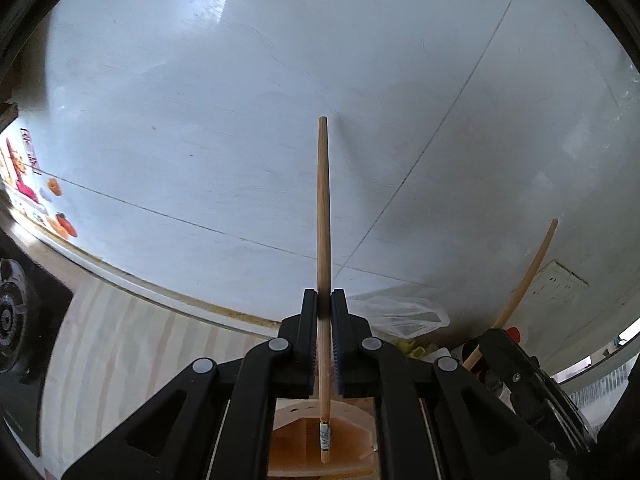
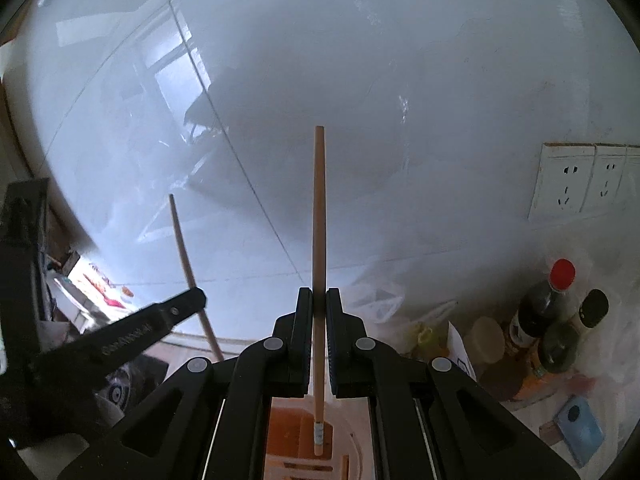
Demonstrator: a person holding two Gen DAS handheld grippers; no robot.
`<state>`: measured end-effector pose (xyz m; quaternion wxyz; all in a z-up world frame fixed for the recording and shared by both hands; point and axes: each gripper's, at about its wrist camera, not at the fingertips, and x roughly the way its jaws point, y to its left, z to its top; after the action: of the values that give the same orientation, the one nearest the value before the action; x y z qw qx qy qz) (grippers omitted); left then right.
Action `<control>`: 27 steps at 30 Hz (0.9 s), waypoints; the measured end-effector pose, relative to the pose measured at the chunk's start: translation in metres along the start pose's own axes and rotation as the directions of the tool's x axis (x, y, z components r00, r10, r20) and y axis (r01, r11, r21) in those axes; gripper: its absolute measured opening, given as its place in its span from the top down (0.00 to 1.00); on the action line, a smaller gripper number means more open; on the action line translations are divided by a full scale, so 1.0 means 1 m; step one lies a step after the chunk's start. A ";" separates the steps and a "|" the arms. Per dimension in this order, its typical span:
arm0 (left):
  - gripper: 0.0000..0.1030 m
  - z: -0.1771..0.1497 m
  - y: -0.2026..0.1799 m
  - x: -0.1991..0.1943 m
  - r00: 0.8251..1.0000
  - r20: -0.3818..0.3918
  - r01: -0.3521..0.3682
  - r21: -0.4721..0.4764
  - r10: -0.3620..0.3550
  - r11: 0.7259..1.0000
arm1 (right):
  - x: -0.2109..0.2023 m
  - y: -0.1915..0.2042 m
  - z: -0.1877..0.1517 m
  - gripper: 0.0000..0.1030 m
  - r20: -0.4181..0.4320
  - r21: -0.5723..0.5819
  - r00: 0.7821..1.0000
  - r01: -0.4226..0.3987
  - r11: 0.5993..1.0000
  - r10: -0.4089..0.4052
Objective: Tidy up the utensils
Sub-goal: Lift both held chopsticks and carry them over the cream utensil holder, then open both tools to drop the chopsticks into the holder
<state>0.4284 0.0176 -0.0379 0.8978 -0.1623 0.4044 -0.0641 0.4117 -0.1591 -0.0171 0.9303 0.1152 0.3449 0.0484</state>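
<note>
Left gripper (image 1: 324, 300) pinches a chopstick (image 1: 323, 200) before white wall tiles (image 1: 200, 100).

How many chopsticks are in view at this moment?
2. One chopstick is clamped in the left gripper; the other chopstick is clamped in the right gripper. Each also shows at the edge of the other view. More may be hidden below.

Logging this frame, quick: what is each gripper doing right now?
Left gripper: closed on a wooden chopstick.
Right gripper: closed on a second wooden chopstick.
</note>
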 end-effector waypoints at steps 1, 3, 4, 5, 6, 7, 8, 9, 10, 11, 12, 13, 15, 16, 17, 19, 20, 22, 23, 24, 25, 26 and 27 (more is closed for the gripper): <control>0.96 0.000 0.000 0.003 1.000 -0.005 -0.003 0.006 0.003 1.000 | 0.000 0.000 0.001 0.94 0.001 -0.001 1.000 0.000 1.000 0.000; 0.96 -0.003 -0.010 0.002 1.000 -0.013 -0.010 0.028 0.011 1.000 | 0.003 0.001 0.000 0.94 -0.005 -0.006 1.000 0.001 1.000 -0.001; 0.96 -0.005 -0.013 0.003 1.000 -0.017 -0.018 0.044 0.019 0.999 | 0.005 -0.001 0.000 0.94 -0.011 -0.008 1.000 0.000 1.000 0.000; 0.96 -0.009 -0.015 0.005 0.999 -0.021 -0.029 0.066 0.030 0.997 | 0.005 -0.001 -0.001 0.94 -0.016 -0.011 1.000 -0.002 1.000 0.002; 0.96 -0.011 -0.015 0.006 0.999 -0.023 -0.035 0.081 0.037 0.996 | 0.006 -0.002 -0.003 0.94 -0.022 -0.015 1.000 -0.002 1.000 0.002; 0.96 -0.014 -0.015 0.007 0.999 -0.026 -0.045 0.097 0.048 0.994 | 0.007 -0.003 -0.006 0.94 -0.025 -0.018 1.000 -0.002 1.000 0.001; 0.96 -0.017 -0.014 0.008 0.998 -0.032 -0.052 0.108 0.055 0.993 | 0.007 -0.002 -0.008 0.94 -0.029 -0.022 1.000 -0.006 1.000 0.006; 0.96 -0.020 -0.013 0.010 0.997 -0.040 -0.054 0.112 0.059 0.992 | 0.008 -0.004 -0.011 0.93 -0.033 -0.023 0.999 -0.008 1.000 0.007; 0.96 -0.021 -0.012 0.010 0.997 -0.044 -0.056 0.114 0.061 0.992 | 0.009 -0.004 -0.013 0.93 -0.037 -0.024 0.999 -0.009 1.000 0.008; 0.96 -0.023 -0.010 0.011 0.997 -0.050 -0.057 0.116 0.063 0.992 | 0.010 -0.004 -0.015 0.93 -0.041 -0.025 0.999 -0.014 1.000 0.013; 0.96 -0.024 -0.009 0.012 0.997 -0.053 -0.057 0.116 0.063 0.992 | 0.010 -0.005 -0.017 0.93 -0.044 -0.025 0.999 -0.014 1.000 0.013; 0.96 -0.026 -0.010 0.011 0.996 -0.056 -0.057 0.120 0.064 0.991 | 0.011 -0.006 -0.018 0.94 -0.049 -0.025 0.999 -0.016 1.000 0.015; 0.96 -0.029 -0.009 0.010 0.996 -0.065 -0.057 0.130 0.066 0.990 | 0.012 -0.006 -0.020 0.93 -0.058 -0.024 0.998 -0.022 0.999 0.021; 0.96 -0.030 -0.009 0.010 0.996 -0.069 -0.055 0.132 0.064 0.990 | 0.012 -0.006 -0.021 0.93 -0.063 -0.026 0.998 -0.023 0.999 0.021; 0.96 -0.031 -0.009 0.009 0.995 -0.083 -0.044 0.134 0.056 0.990 | 0.012 -0.005 -0.022 0.93 -0.068 -0.030 0.997 -0.027 0.999 0.025; 0.95 -0.034 -0.013 0.005 0.993 -0.105 -0.042 0.154 0.058 0.987 | 0.013 -0.004 -0.024 0.93 -0.083 -0.036 0.996 -0.035 0.999 0.032; 0.94 -0.036 -0.016 0.000 0.991 -0.119 -0.037 0.172 0.058 0.984 | 0.015 -0.004 -0.025 0.93 -0.106 -0.042 0.993 -0.048 0.998 0.043; 0.89 -0.038 -0.017 -0.010 0.991 -0.125 -0.026 0.183 0.049 0.983 | 0.019 -0.003 -0.028 0.93 -0.172 -0.041 0.983 -0.073 0.996 0.065; 0.88 -0.038 -0.015 -0.018 0.991 -0.118 -0.041 0.180 0.063 0.983 | 0.020 -0.004 -0.029 0.92 -0.192 -0.036 0.979 -0.080 0.996 0.072; 0.81 -0.038 -0.011 -0.026 0.992 -0.106 -0.054 0.174 0.073 0.983 | 0.018 -0.004 -0.030 0.91 -0.207 -0.034 0.975 -0.092 0.995 0.083; 0.66 -0.038 -0.005 -0.037 0.992 -0.086 -0.073 0.161 0.088 0.984 | 0.015 -0.006 -0.031 0.87 -0.215 -0.032 0.973 -0.095 0.995 0.086; 0.55 -0.039 0.000 -0.047 0.992 -0.067 -0.096 0.151 0.107 0.984 | 0.012 -0.007 -0.032 0.76 -0.216 -0.029 0.973 -0.094 0.995 0.086; 0.31 -0.040 0.006 -0.057 0.991 -0.040 -0.125 0.138 0.131 0.983 | 0.006 -0.010 -0.033 0.65 -0.213 -0.024 0.973 -0.100 0.995 0.092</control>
<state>0.3604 0.0273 -0.0240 0.8988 -0.0733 0.4305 -0.0373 0.3952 -0.1614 -0.0474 0.8868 0.1098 0.4349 0.1112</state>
